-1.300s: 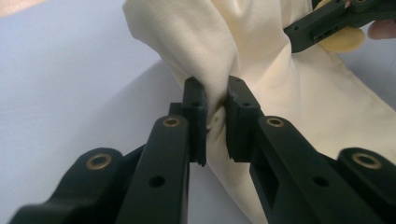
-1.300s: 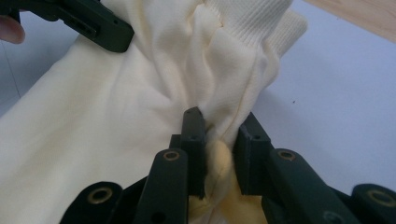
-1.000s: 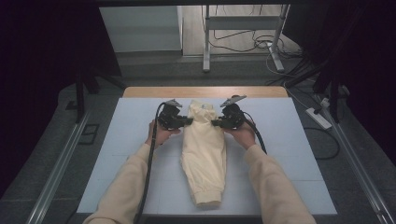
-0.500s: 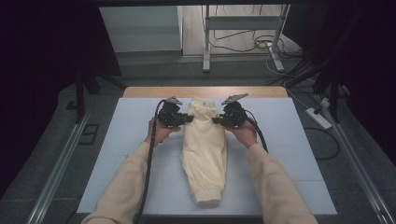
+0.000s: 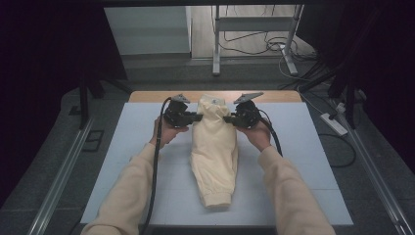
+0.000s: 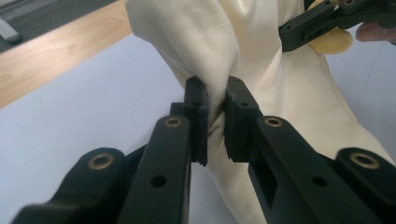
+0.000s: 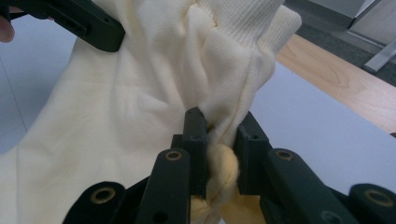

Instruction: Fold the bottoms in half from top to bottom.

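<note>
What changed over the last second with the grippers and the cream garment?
Little. The right gripper has lifted its side of the cream garment slightly, so the gathered far end rides a bit higher off the pale mat. Nothing was taken hold of or let go. The left gripper stayed put, both remain clamped on bunched fabric at opposite sides, and the near end still lies on the mat.

One cream garment (image 5: 214,156), two black grippers (left gripper (image 5: 195,117), right gripper (image 5: 228,119)), one table (image 5: 122,166) and two sleeved forearms

Left tool (image 5: 199,117) and right tool (image 5: 226,118), both clamped.
</note>
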